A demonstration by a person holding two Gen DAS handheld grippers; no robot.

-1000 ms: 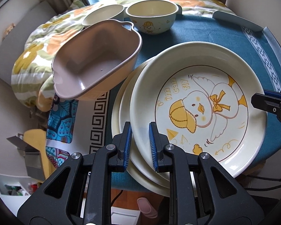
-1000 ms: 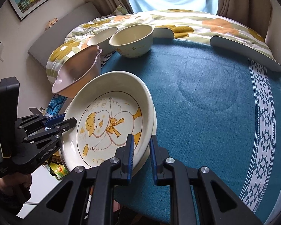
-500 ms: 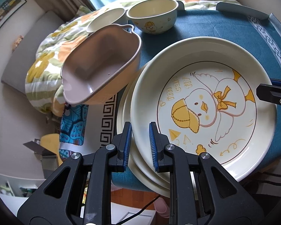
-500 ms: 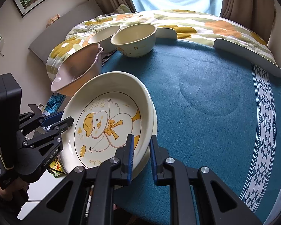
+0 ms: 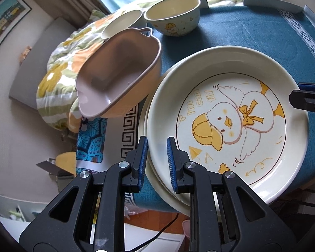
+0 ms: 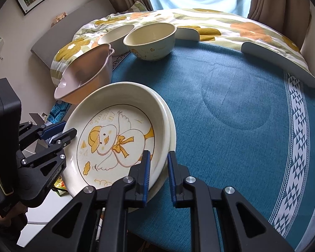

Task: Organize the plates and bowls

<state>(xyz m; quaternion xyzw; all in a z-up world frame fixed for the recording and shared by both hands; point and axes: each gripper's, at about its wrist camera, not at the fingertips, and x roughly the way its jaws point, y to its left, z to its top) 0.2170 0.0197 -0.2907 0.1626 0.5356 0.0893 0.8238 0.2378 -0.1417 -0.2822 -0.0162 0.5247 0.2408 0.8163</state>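
Both grippers, left gripper (image 5: 156, 161) and right gripper (image 6: 159, 175), clamp opposite rims of the duck plate (image 5: 226, 121) atop the plate stack at the table's edge; cream bowls (image 6: 150, 40) and pink bowl (image 5: 117, 73) still unsorted.

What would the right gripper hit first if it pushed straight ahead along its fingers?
The right gripper is already clamped on the rim of the duck plate, so that comes first; beyond it probably the blue tablecloth, though depth is unclear.
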